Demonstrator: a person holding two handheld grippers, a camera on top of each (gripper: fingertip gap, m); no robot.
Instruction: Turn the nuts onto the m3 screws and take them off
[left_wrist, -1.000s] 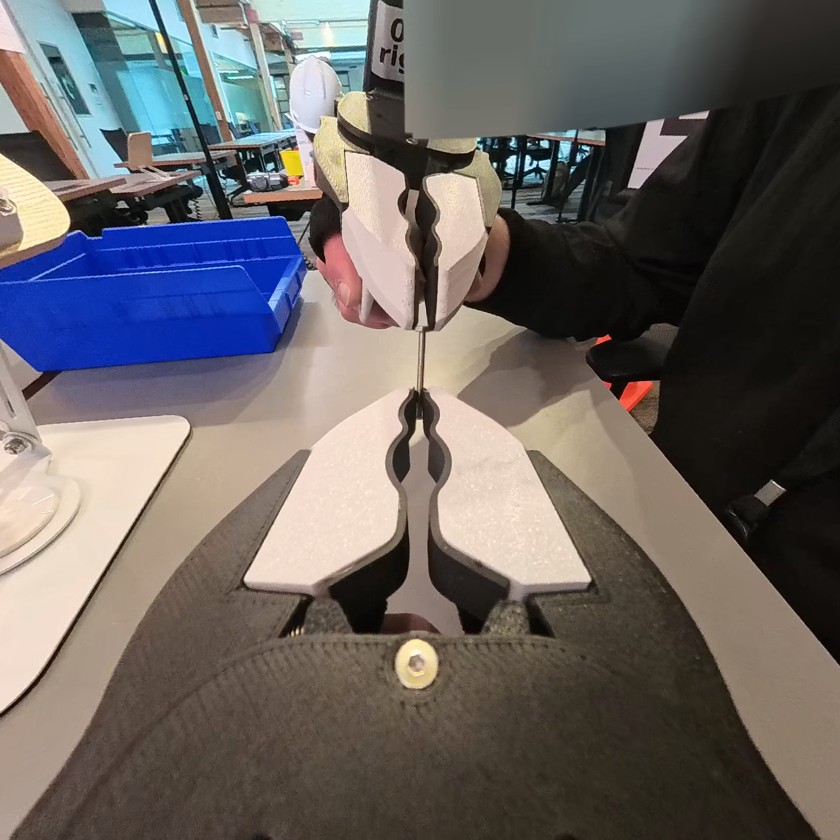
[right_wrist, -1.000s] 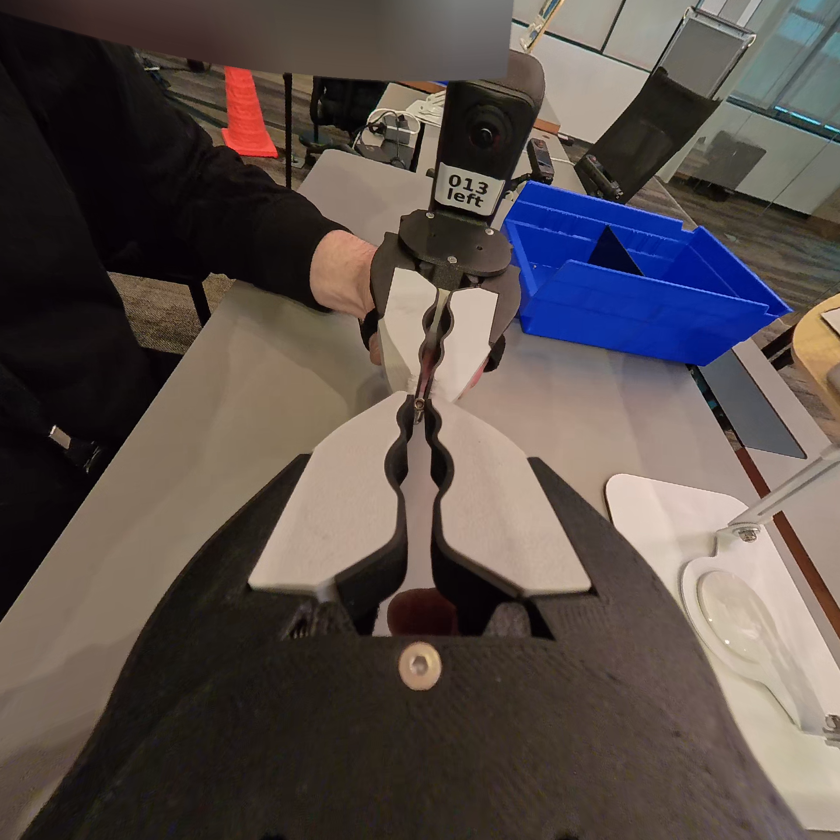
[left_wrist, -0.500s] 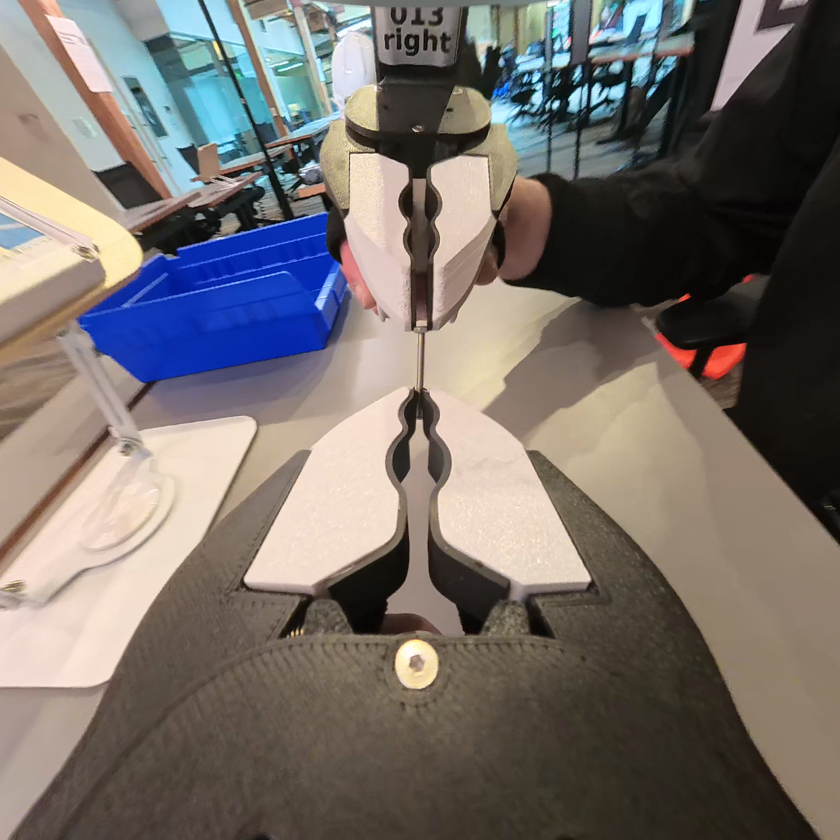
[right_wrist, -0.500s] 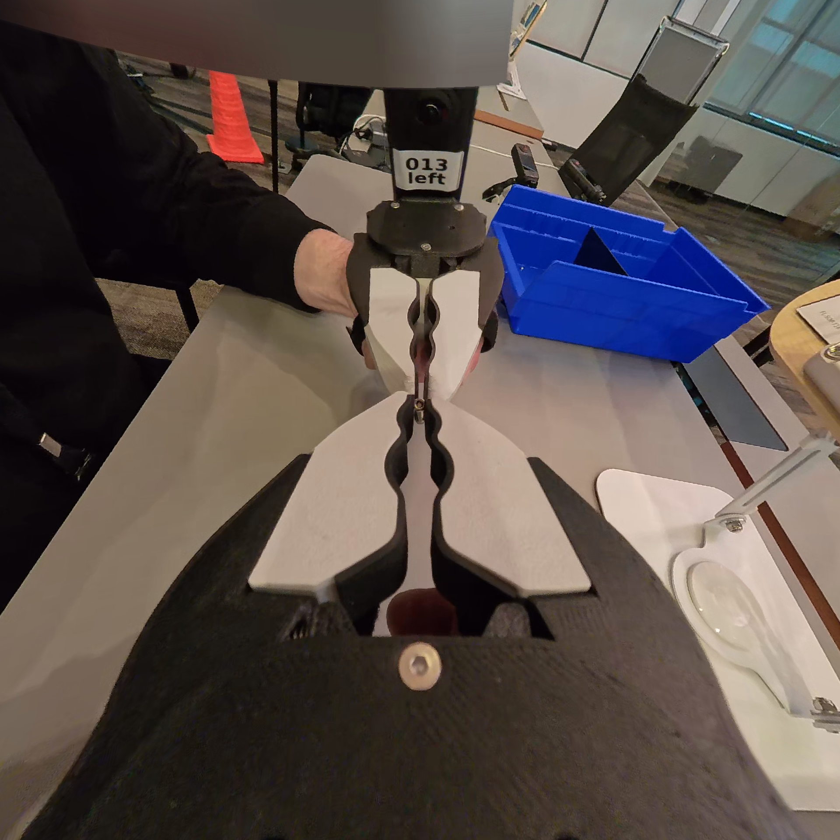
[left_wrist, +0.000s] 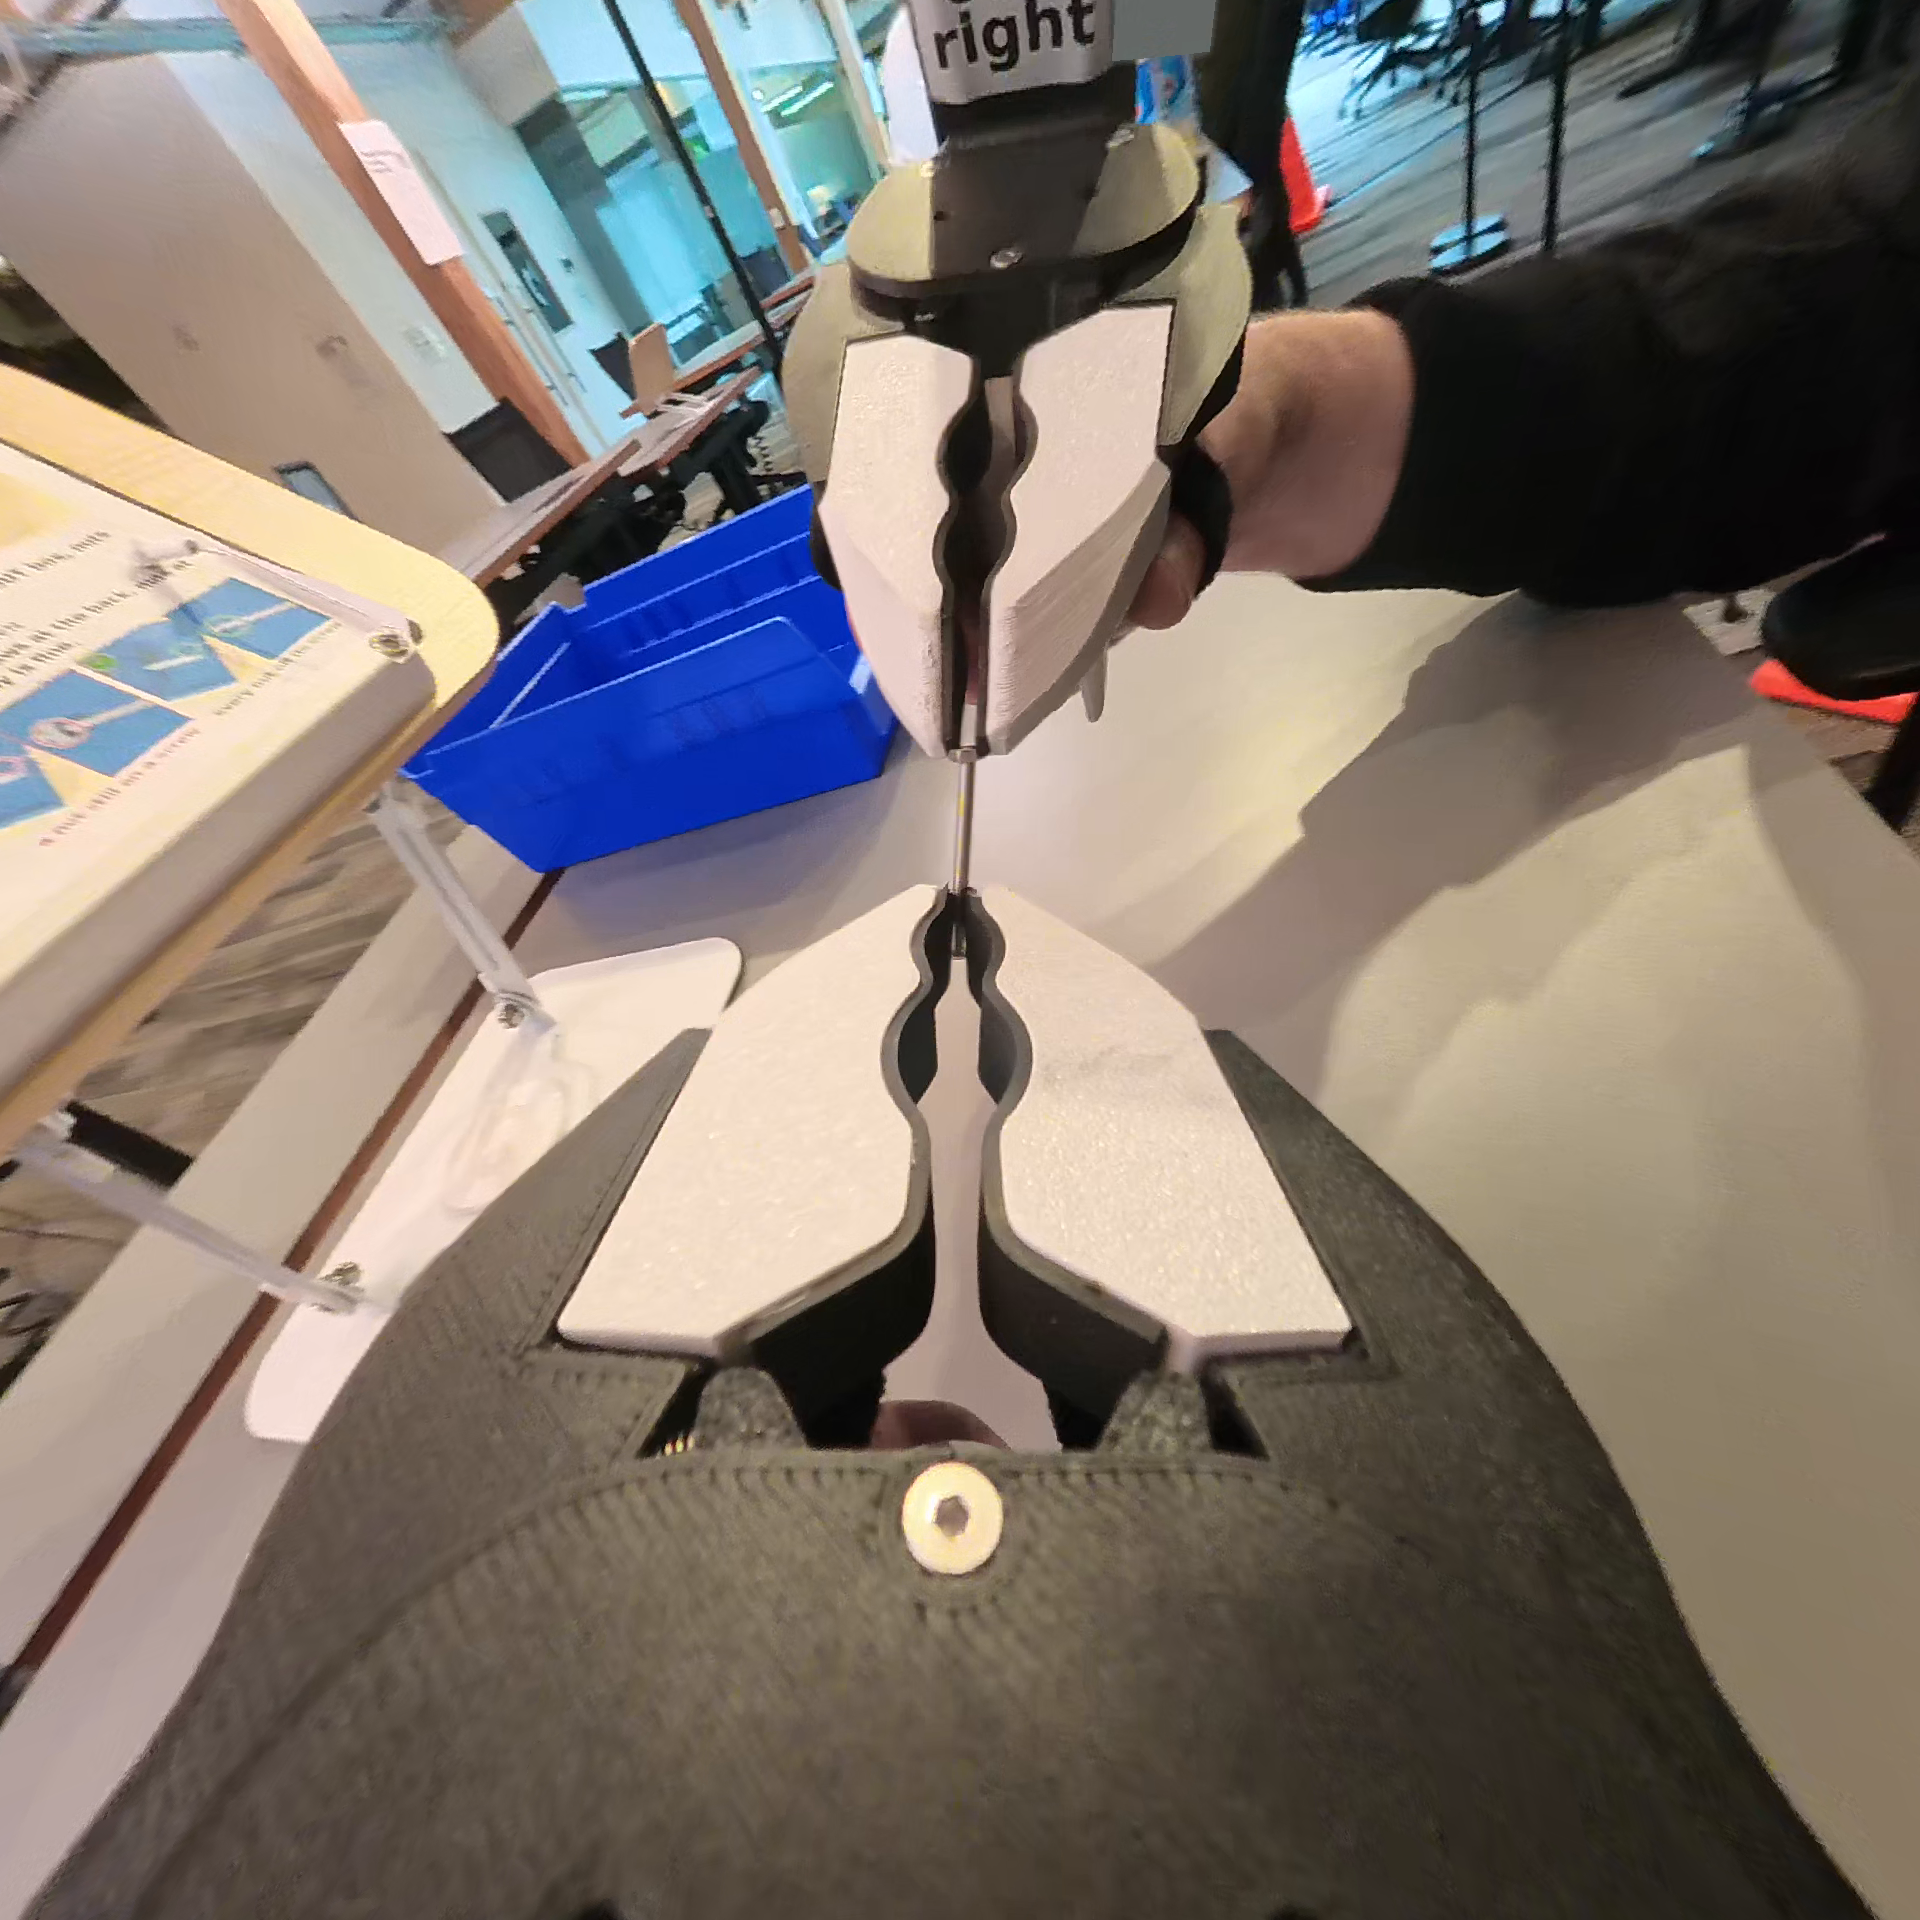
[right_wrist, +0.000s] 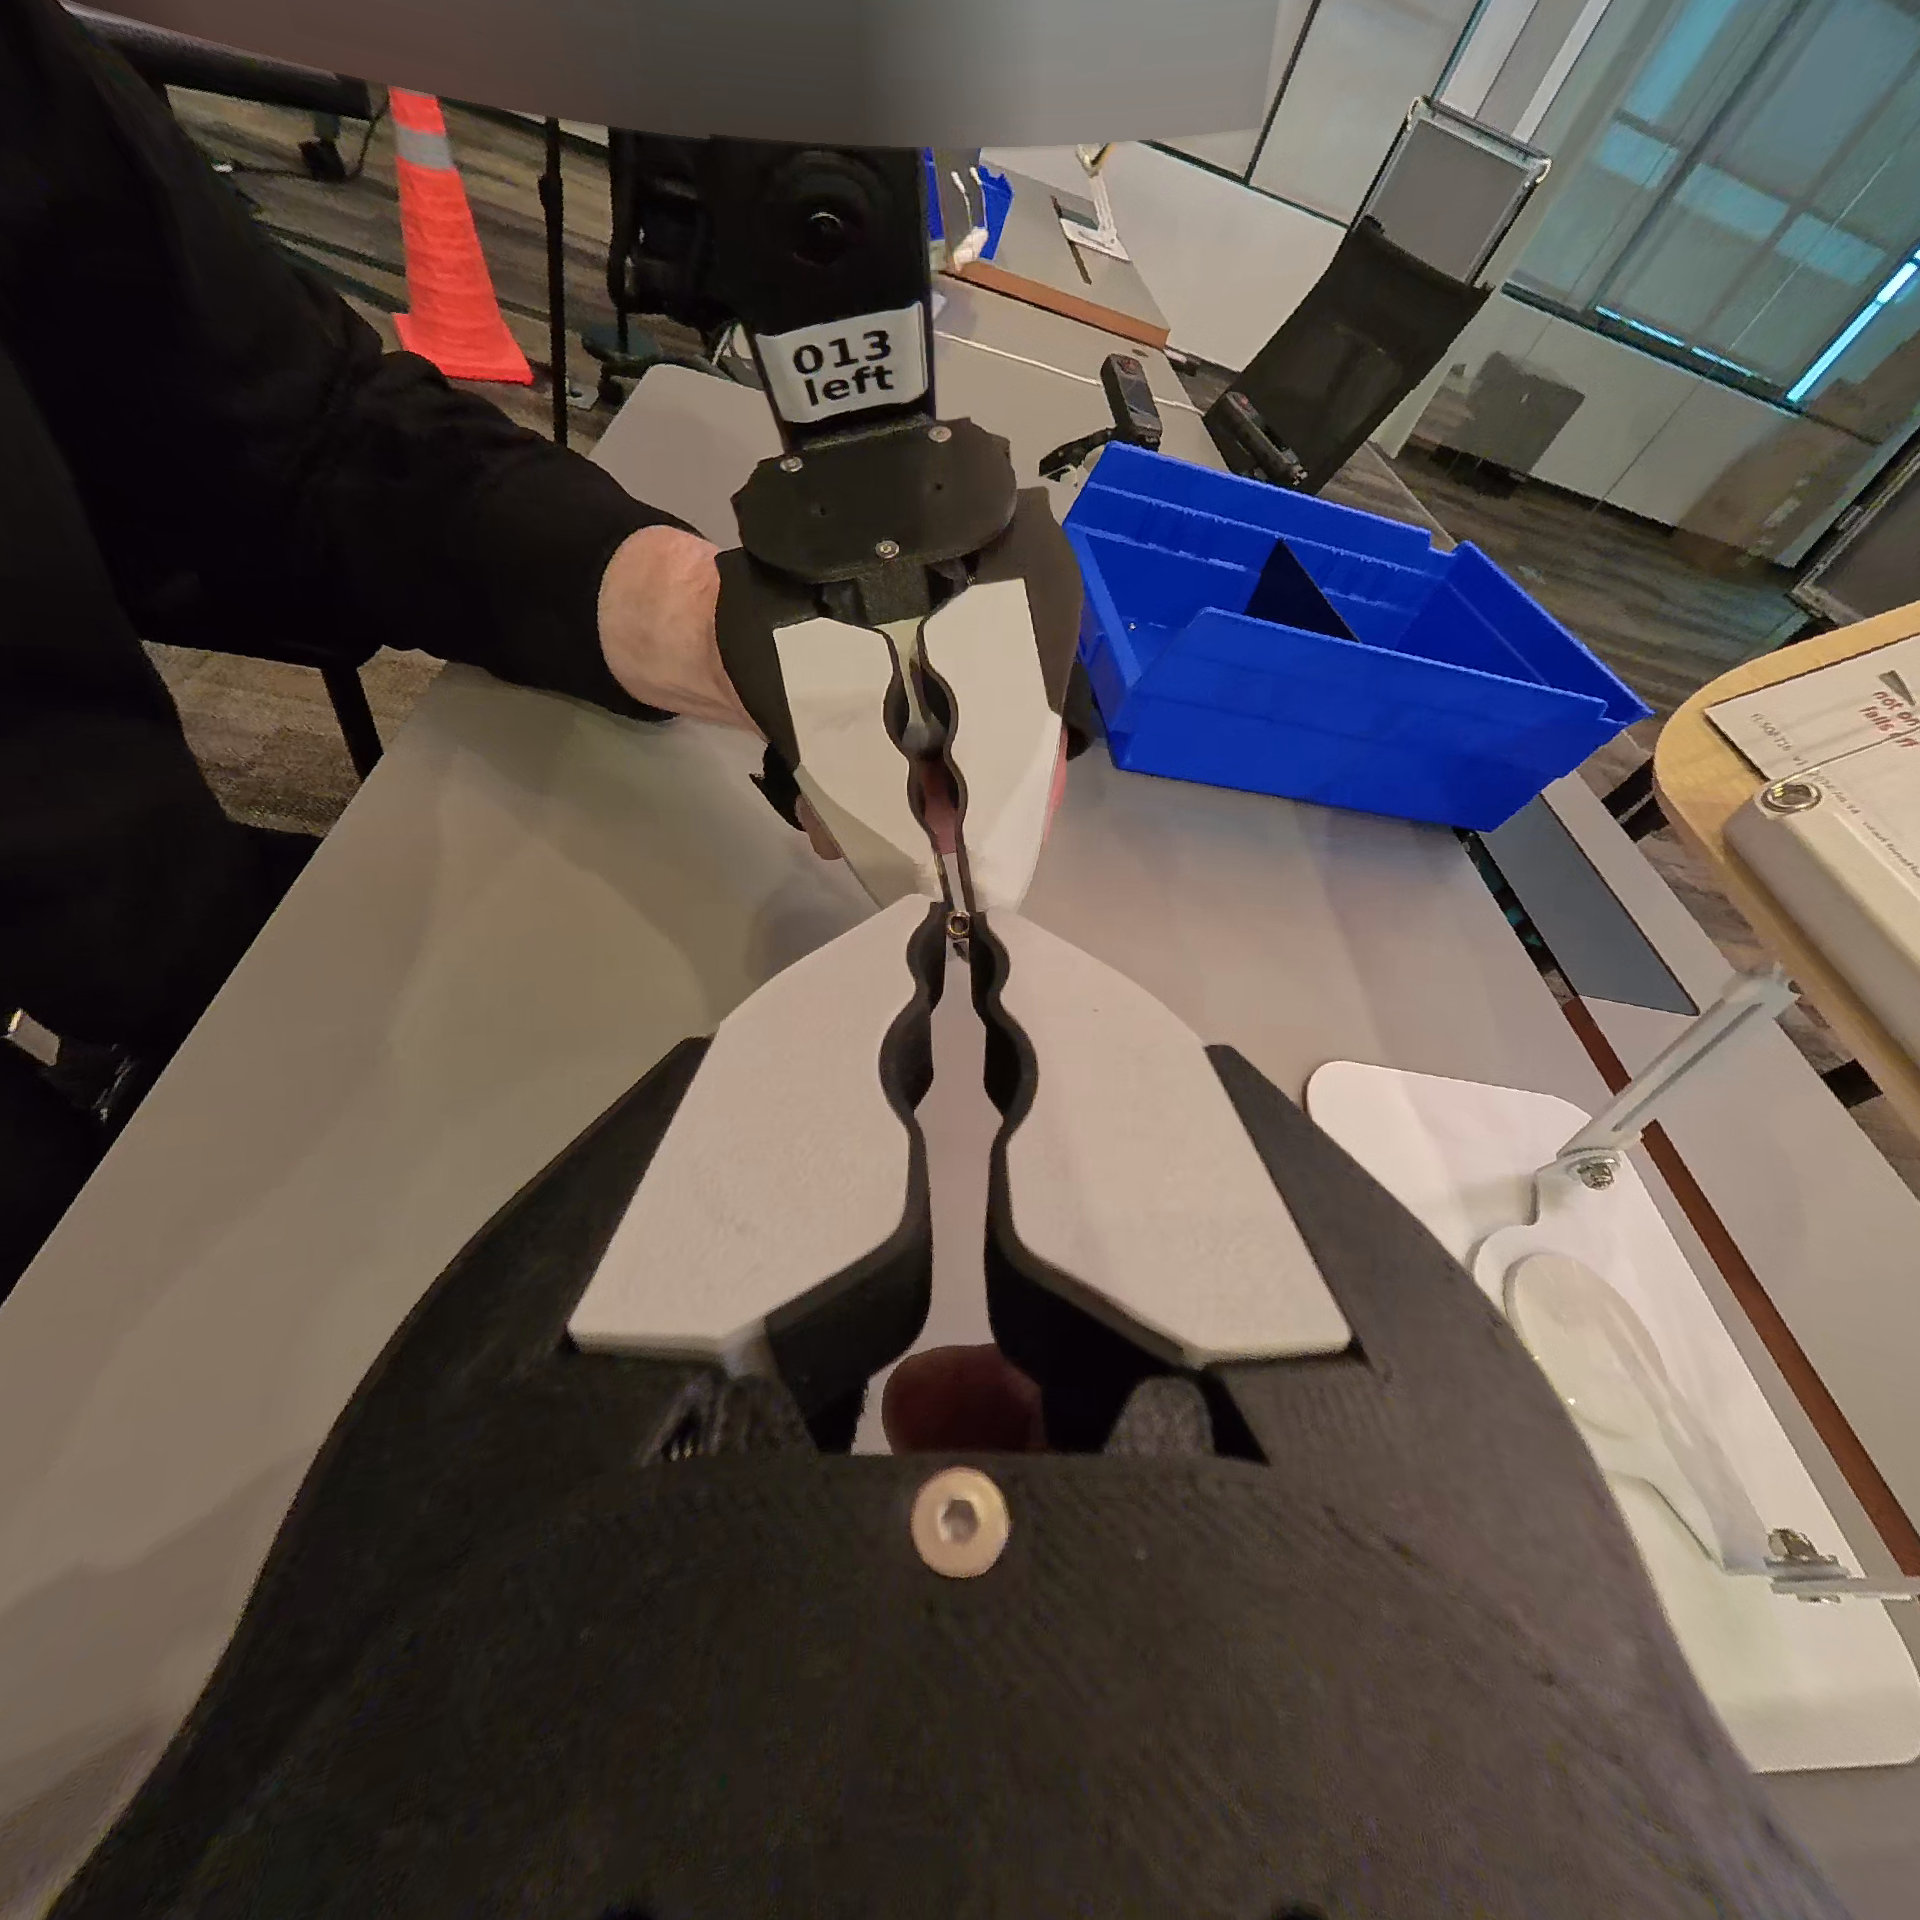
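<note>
Both grippers' fingers pinch screw (left_wrist: 964, 826) ends; printed labels on each.

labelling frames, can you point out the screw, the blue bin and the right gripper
screw (left_wrist: 965, 821), left wrist view, middle of the bare shaft.
blue bin (right_wrist: 1340, 727), right wrist view, front wall.
right gripper (right_wrist: 958, 927), right wrist view, between its fingertips.

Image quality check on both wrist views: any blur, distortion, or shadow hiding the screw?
Left wrist view: fisheye bends the table edges; the board at left is motion-smeared; the screw stays sharp between the right gripper and left gripper; soft shadows on the table. Right wrist view: same fisheye; centre crisp, bottom edge soft; the screw is foreshortened, barely visible.
</note>
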